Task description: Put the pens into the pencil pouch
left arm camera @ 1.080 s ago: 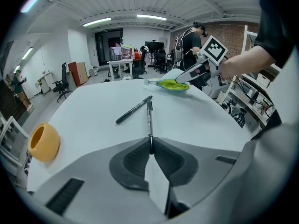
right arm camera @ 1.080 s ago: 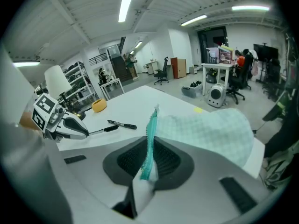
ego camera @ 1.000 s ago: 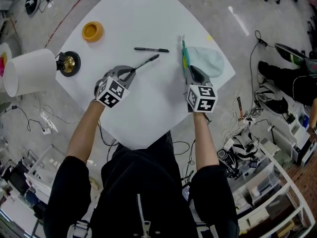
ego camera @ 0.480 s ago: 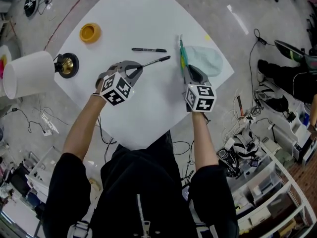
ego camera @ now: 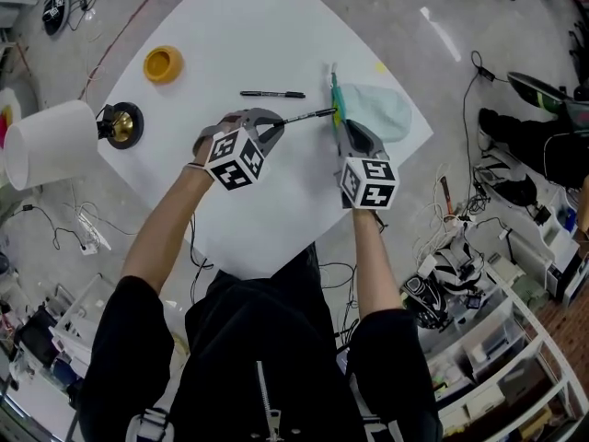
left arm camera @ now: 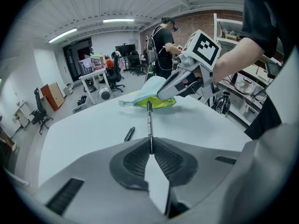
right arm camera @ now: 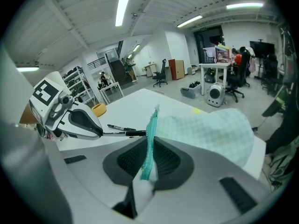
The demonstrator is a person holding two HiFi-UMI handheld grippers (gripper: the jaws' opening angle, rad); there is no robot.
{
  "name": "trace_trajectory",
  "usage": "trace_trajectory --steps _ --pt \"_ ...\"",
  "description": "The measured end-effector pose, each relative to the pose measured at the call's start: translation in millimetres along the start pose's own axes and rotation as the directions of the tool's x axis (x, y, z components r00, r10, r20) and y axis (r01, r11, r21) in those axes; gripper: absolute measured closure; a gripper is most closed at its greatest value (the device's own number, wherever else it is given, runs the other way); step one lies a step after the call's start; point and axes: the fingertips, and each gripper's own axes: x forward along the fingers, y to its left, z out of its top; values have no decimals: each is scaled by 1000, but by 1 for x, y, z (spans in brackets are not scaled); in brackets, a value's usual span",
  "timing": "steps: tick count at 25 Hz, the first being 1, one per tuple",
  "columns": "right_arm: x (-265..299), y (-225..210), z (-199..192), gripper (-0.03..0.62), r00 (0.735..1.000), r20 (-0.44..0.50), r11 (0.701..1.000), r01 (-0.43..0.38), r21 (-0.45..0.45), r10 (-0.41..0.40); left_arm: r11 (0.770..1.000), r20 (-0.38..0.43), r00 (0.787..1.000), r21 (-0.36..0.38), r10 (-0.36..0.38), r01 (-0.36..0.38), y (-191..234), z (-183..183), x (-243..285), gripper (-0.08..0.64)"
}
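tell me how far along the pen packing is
Done: nothing visibly; no pen shows inside the pencil pouch. In hand: left gripper is shut on a black pen, tip near the pouch mouth; right gripper pinches the zipper edge. Left: that pen in, plus the second pen on the table.

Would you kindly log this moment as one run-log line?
left gripper: shut on pen, tip by pencil pouch zipper edge | right gripper: shut on that edge | second pen: lying on table
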Motion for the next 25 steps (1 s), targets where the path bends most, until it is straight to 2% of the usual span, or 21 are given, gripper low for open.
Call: trace_trajectory --steps 12,25 --pt "-4 4 2 540 1000 11 1000 -16 -2 16 998 18 999 39 -45 45 -3 32 34 511" --pt "-7 4 -3 541 998 11 999 -54 4 54 996 87 992 38 -88 85 -16 72 70 511"
